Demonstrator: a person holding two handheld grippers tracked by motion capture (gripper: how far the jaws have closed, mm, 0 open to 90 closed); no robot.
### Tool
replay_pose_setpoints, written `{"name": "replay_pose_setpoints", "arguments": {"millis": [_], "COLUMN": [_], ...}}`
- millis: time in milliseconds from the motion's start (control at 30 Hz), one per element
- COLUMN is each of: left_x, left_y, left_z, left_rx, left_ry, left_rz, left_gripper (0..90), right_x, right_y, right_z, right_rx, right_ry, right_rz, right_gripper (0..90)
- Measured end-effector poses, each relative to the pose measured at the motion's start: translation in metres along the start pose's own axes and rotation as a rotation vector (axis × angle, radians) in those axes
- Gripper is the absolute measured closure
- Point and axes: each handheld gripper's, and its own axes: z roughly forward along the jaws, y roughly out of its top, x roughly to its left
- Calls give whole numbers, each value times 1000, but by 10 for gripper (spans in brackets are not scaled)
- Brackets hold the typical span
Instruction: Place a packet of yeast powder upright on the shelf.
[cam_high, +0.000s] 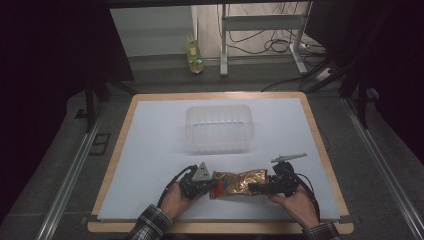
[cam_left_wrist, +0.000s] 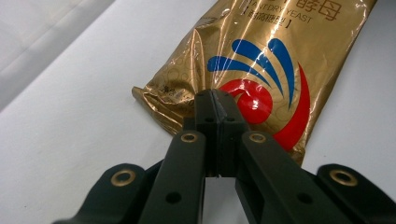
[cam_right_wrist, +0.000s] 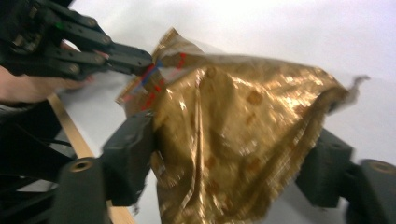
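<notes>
gold yeast bag lies flat near the front edge of the white surface, stretched between the two grippers, with the clear plastic tub empty behind it, well apart.

left gripper: fingers fully closed, pinching the bag's bottom edge next to the red and blue swirl logo. grip looks solid in the left gripper view.

right gripper: fingers sit either side of the other end of the bag, foil bunched up between them. gap is partway closed; picture is blurred, so i can't tell if the pads are actually pressing yet. i'd treat it as not gripped.

step, my read: two-handed pickup of the bag, second grip being set. tub is the likely drop spot.

next move needs: right fingers closing fully on the crumpled end, then both hands lifting together and level so the foil doesn't slip or tear, then carrying it back toward the tub.

readable print, left gripper view: "dry yeast" in latin letters, partly cut off at the top edge, with chinese characters above and below it. no brand name i can read.

a small grey tool lies on the surface just behind the right hand; a bottle stands on the floor beyond.
</notes>
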Motion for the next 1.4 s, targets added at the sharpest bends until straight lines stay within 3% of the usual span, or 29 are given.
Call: {"name": "replay_pose_setpoints", "arguments": {"millis": [133,167,267,333,400,567,1133,1400], "left_x": [0,-1,0,-2,-2,0,0,-2], "left_y": [0,0,0,-1,-1,-1,-3,-4], "left_z": [0,1,0,1,1,0,-16,-21], "left_rx": [-2,-18,-4,-22,-20,-14,-51,-67], "left_ry": [0,-1,1,3,8,3,36,56], "left_rz": [-4,-22,-3,-22,-18,-8,-16,-10], "left_gripper": [895,895,894,894,894,891,643,537], "right_x": [0,0,0,0,-1,1,18,18], "right_y": [4,6,8,10,12,14,25,31], "right_z": [3,5,6,4,2,0,-16,-28], "right_rx": [-4,-4,-12,-21,-29,-30,-70,-101], "right_ry": [19,40,57,72,96,103,56,35], "right_rz": [1,6,13,15,56,57,-49,-61], "right_gripper": [355,404,460,548,618,689,721,721]}}
